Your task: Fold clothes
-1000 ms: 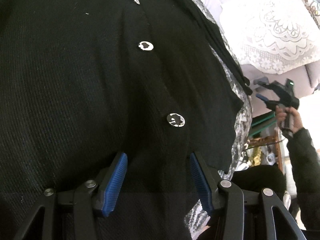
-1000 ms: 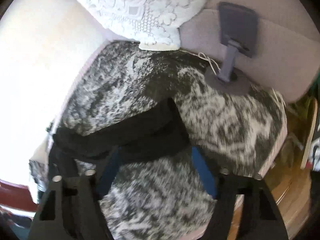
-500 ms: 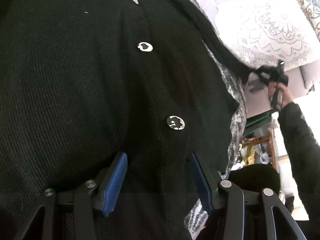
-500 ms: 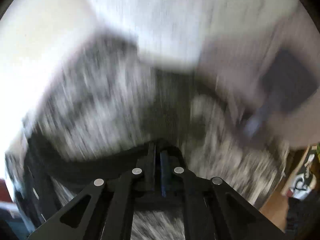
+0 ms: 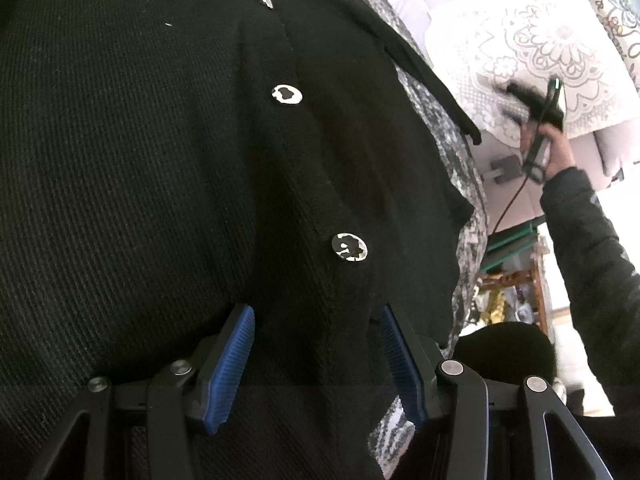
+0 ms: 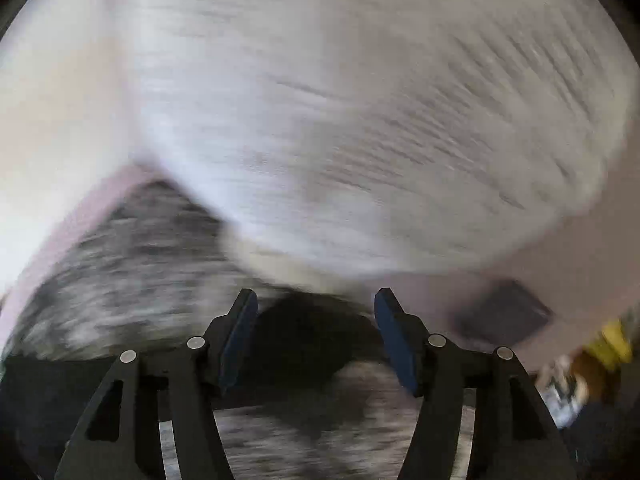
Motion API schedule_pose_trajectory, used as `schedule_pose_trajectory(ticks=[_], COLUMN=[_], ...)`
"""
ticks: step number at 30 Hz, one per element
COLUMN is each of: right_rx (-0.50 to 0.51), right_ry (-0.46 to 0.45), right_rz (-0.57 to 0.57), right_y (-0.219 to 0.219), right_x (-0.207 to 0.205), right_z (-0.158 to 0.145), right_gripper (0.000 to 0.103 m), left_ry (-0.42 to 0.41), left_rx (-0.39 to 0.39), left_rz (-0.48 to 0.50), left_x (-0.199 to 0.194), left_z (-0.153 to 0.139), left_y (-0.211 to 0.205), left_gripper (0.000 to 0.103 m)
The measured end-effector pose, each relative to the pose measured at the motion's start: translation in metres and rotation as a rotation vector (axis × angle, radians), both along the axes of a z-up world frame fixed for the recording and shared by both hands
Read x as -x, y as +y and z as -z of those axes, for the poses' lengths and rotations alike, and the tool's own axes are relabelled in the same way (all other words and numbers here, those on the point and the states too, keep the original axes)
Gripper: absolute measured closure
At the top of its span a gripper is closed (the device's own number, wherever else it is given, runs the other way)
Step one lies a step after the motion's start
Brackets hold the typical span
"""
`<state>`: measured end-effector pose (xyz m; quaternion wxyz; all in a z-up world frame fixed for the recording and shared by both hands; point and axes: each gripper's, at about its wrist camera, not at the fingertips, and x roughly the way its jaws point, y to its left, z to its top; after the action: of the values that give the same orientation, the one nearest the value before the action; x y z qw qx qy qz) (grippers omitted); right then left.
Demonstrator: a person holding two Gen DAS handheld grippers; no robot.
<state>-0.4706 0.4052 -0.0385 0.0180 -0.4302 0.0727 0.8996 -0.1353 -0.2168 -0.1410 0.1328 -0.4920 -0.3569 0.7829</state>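
Observation:
A black knit cardigan (image 5: 160,180) with white buttons (image 5: 349,247) lies flat and fills the left wrist view. My left gripper (image 5: 316,356) is open, its blue pads straddling the buttoned front edge near the hem. One sleeve (image 5: 420,68) stretches out to the right over the patterned cover. My right gripper (image 6: 316,336) is open and empty; the black sleeve end (image 6: 312,340) lies between and below its blue pads. It also shows in the left wrist view (image 5: 536,116), held up beyond the sleeve end. The right wrist view is motion-blurred.
A grey and white patterned cover (image 5: 460,160) lies under the cardigan. A white lace cushion (image 5: 520,52) stands behind on a pale sofa; it also fills the right wrist view (image 6: 360,120). A dark phone stand (image 6: 504,312) sits at the right.
My right gripper shut on the sleeve end, carried it outward, then opened and let it go and lifted away. The sleeve now lies straighter. My left gripper has not moved.

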Motion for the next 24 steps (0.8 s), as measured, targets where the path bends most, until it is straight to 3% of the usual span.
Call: schedule_pose_trajectory(ticks=[3,4,6,9,14,16,17,19,21,24], right_rx=[0.172,0.2,0.208,0.163,0.071,-0.099,-0.152,-0.219,-0.131,-0.006], right_ry=[-0.087,-0.12,-0.138,-0.156,-0.284,-0.277,-0.225,-0.102,-0.09,-0.065], right_rz=[-0.379,-0.493,-0.661,-0.804,-0.836,-0.848,-0.833,-0.697,-0.636,-0.696], right_y=[-0.103,-0.145,-0.22,-0.312,-0.403,-0.437,-0.447,-0.454,-0.446,-0.429], right_x=[0.012,0.015,0.016,0.023,0.051,0.058,0.065,0.09,0.109,0.101], right_z=[-0.011,-0.012,-0.011,0.004,0.057,0.075,0.074,0.062,0.053,0.033], right_gripper=[0.043,0.055,0.061,0.063,0.055,0.096,0.1,0.101,0.099,0.094], left_ry=[0.001,0.002,0.002,0.002,0.002,0.003,0.01,0.021,0.025,0.036], left_rx=[-0.005,-0.002,0.0,0.001,0.016,0.022,0.024,0.031,0.037,0.056], left_rz=[0.002,0.004,0.005,0.009,0.022,0.027,0.025,0.019,0.018,0.011], left_x=[0.0,0.0,-0.001,-0.001,0.0,0.002,0.004,0.005,0.004,-0.002], left_z=[0.0,0.0,0.0,0.0,-0.002,-0.003,-0.004,-0.004,-0.005,-0.014], left_y=[-0.001,-0.001,-0.001,-0.001,-0.001,0.0,-0.001,0.0,0.0,0.0], left_gripper=[0.045,0.045,0.045,0.045,0.045,0.044,0.044,0.044,0.044,0.044])
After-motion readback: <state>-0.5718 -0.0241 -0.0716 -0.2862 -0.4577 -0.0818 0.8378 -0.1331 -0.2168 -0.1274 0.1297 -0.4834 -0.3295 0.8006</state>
